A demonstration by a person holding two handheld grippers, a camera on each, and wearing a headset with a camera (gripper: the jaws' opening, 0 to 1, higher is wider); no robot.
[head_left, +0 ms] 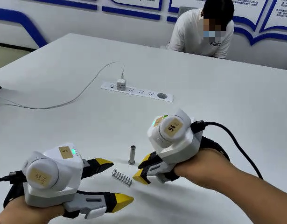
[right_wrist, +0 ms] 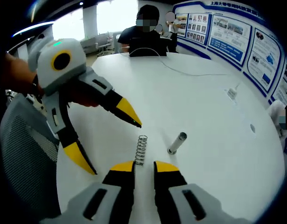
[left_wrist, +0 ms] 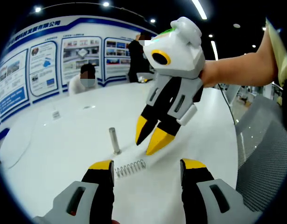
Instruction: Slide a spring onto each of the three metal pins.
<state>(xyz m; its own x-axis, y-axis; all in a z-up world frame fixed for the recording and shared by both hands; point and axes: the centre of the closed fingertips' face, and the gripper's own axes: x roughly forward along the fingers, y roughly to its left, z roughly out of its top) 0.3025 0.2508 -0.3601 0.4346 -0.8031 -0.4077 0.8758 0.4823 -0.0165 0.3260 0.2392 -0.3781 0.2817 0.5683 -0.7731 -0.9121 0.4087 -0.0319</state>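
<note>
We hold left tool wide, right tool narrow, both empty; spring lies near the upright pin

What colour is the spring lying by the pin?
Silvery bare metal: the spring shows best in the left gripper view.

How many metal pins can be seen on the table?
1. The pin stands upright on the table, just beyond the spring, which lies flat. More pins may be outside the pictures.
</note>
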